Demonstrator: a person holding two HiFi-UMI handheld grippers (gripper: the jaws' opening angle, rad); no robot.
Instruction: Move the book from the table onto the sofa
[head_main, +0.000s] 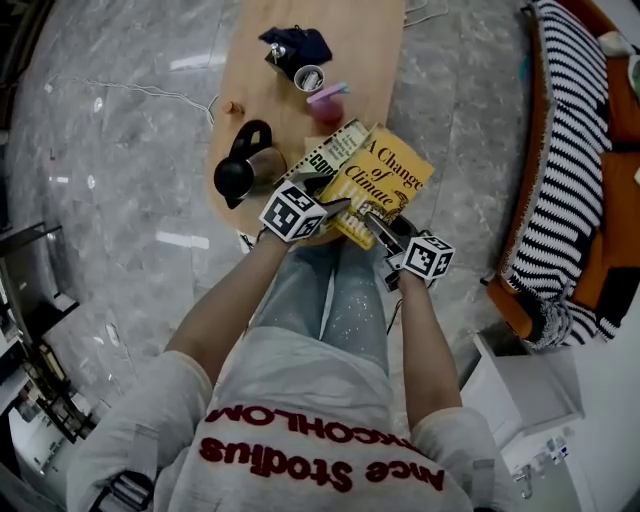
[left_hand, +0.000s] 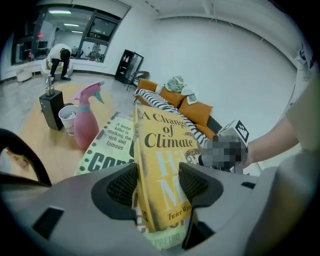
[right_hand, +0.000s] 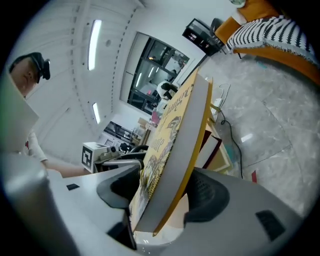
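Grey marble floor (head_main: 120, 150), wooden table (head_main: 260, 100) up the middle, orange sofa (head_main: 622, 185) along the right with a striped blanket (head_main: 570, 150) over it. Yellow book (head_main: 390, 175): at the table's near end, towards the right-hand corner, lying partly on a second book (head_main: 335, 150) with a pale cover and dark lettering. Left tongs (head_main: 338, 207): pinching the yellow book at its near edge, a pad against each cover. Right tongs (head_main: 375, 225): just beside the left ones on the same edge, spread wide, book in the gap, front cover clear of its pad, not clamped. Black kettle (head_main: 240, 172): by the table's left edge, just beside the books. Further up the table: pink spray bottle (head_main: 325, 103), paper cup (head_main: 309, 77), then a dark blue cloth (head_main: 298, 42) towards the far end. Sofa well apart from the table, floor between
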